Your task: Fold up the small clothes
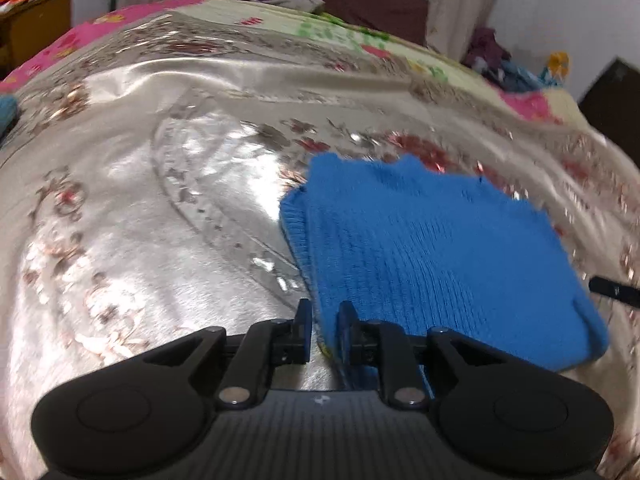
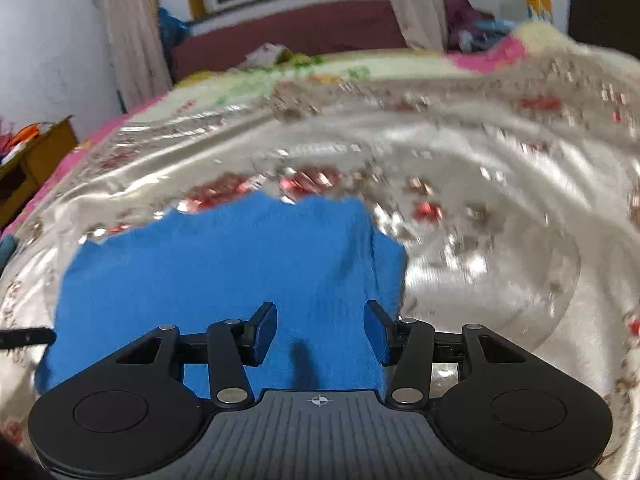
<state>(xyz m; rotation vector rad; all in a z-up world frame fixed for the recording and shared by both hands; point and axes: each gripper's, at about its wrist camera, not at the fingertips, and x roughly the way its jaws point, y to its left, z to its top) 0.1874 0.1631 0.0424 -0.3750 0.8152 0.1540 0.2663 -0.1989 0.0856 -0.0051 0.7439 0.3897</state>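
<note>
A bright blue ribbed knit garment (image 1: 432,248) lies spread on the shiny cream floral satin bedspread (image 1: 132,208) of a bed. The left claw (image 1: 325,332) is drawn narrow — its fingers pinch the near left edge of the garment. The right claw (image 2: 320,330) stands wide apart above the garment's near right portion, with blue fabric visible between the fingers and nothing gripped. Both views are motion-blurred. A wooden cabinet (image 2: 28,160) stands beside the bed.

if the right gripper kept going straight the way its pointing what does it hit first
Most likely the blue knitted garment, which lies right between and ahead of the open right gripper; beyond it is the shiny floral satin bedspread. Depth is unclear.
</note>
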